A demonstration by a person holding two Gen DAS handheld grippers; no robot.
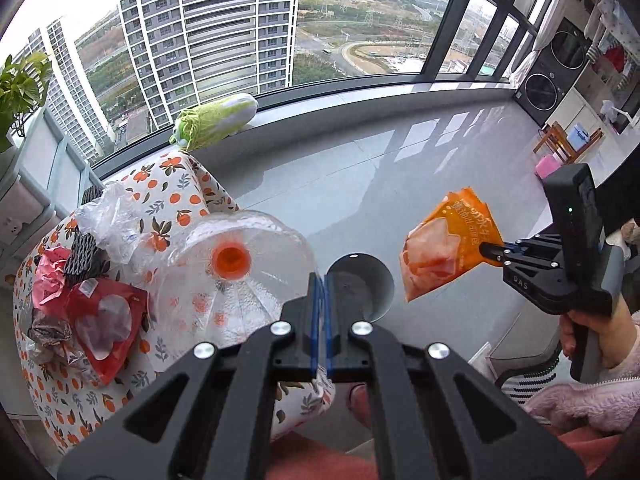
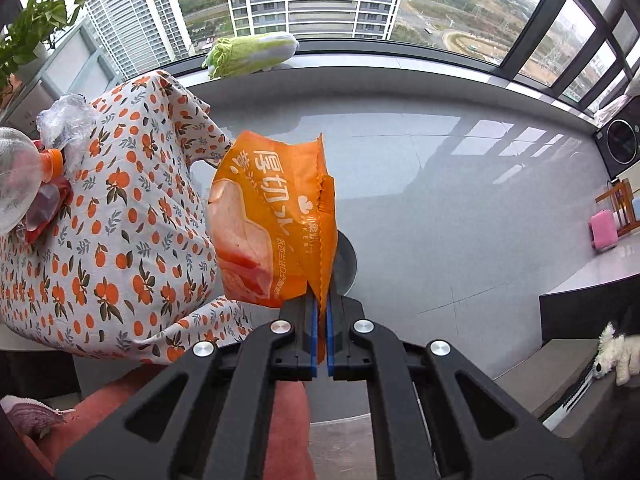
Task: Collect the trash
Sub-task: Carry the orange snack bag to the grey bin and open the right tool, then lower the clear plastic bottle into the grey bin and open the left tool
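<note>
My right gripper [image 2: 322,300] is shut on an orange bread wrapper [image 2: 272,220] and holds it in the air over the grey floor; it also shows in the left wrist view [image 1: 448,246], with the right gripper [image 1: 490,251] at its edge. My left gripper [image 1: 322,284] is shut on the edge of a clear plastic bottle [image 1: 240,272] with an orange cap [image 1: 231,262], held above the table. The bottle also shows at the left of the right wrist view [image 2: 20,184]. Crumpled clear plastic [image 1: 108,220], a red wrapper [image 1: 106,320], pink paper [image 1: 50,280] and black netting [image 1: 82,256] lie on the table.
The table [image 2: 120,240] wears an orange-print cloth. A grey round bin [image 1: 362,284] stands on the floor below the grippers. A cabbage-shaped plush [image 1: 216,120] lies on the window ledge. A washer stack [image 1: 548,76] and wooden stool [image 1: 568,140] stand far right.
</note>
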